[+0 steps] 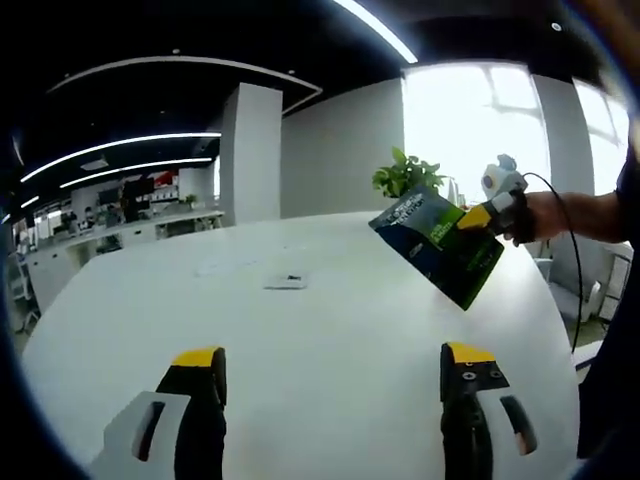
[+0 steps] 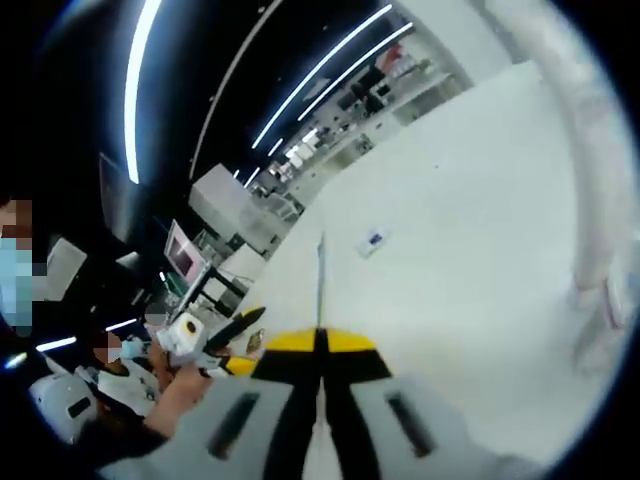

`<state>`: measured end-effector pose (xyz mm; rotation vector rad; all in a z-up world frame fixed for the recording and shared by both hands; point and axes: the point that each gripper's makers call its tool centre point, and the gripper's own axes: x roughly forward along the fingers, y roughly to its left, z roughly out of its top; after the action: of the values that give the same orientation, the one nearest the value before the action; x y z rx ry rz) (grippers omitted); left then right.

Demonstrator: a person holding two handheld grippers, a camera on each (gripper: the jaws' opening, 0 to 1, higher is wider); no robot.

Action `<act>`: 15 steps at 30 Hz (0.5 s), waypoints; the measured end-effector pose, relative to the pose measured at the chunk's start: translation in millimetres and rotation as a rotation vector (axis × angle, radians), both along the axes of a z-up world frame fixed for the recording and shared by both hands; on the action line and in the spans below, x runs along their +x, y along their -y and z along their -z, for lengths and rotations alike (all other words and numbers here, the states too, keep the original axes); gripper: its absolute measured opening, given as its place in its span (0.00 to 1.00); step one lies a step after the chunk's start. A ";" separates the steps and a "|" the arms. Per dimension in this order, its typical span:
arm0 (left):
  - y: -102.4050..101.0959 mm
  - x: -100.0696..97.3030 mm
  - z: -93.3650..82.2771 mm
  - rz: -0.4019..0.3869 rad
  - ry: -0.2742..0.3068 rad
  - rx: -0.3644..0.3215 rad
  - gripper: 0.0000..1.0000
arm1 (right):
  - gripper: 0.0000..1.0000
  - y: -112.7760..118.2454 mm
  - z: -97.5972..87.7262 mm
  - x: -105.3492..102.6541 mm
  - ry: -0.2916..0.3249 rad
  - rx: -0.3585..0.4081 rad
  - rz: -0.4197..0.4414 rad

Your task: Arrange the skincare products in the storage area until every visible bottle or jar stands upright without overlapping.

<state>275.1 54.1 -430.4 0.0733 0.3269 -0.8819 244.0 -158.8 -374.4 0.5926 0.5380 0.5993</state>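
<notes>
The skincare box (image 1: 440, 245), a flat green and dark blue carton, hangs in the air over the far right part of the white table (image 1: 330, 330), tilted with one corner down. The right gripper (image 1: 478, 216) holds it by its upper right edge, jaws clamped on the thin card; in the right gripper view the box appears edge-on as a slim line (image 2: 320, 275) rising from between the closed yellow-tipped jaws. I judge it is held high and slanted because it is being carried toward a spot where it can be stood up, rather than being set down here.

The left gripper (image 1: 335, 400) sits near, low over the table, its jaws spread wide with nothing between them. The box is well apart from it, farther off and to the right. A small flat object (image 1: 287, 282) lies on the table beyond the left gripper, and a potted plant (image 1: 405, 175) stands behind the box. No bottle or jar can be made out.
</notes>
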 end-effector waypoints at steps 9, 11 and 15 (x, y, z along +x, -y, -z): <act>19.8 -10.8 -4.8 0.039 0.009 -0.001 0.99 | 0.00 20.3 -8.2 -13.3 0.019 0.001 0.024; 24.1 -14.4 -5.4 0.052 0.006 -0.003 0.99 | 0.00 25.2 -9.8 -17.2 0.022 0.002 0.031; 31.5 -19.4 -8.3 0.070 0.000 -0.022 0.99 | 0.00 31.8 -12.0 -23.6 0.027 0.002 0.047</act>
<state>255.7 22.6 -422.1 0.0645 0.3163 -0.9546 220.4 -190.6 -362.4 0.5965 0.4966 0.5632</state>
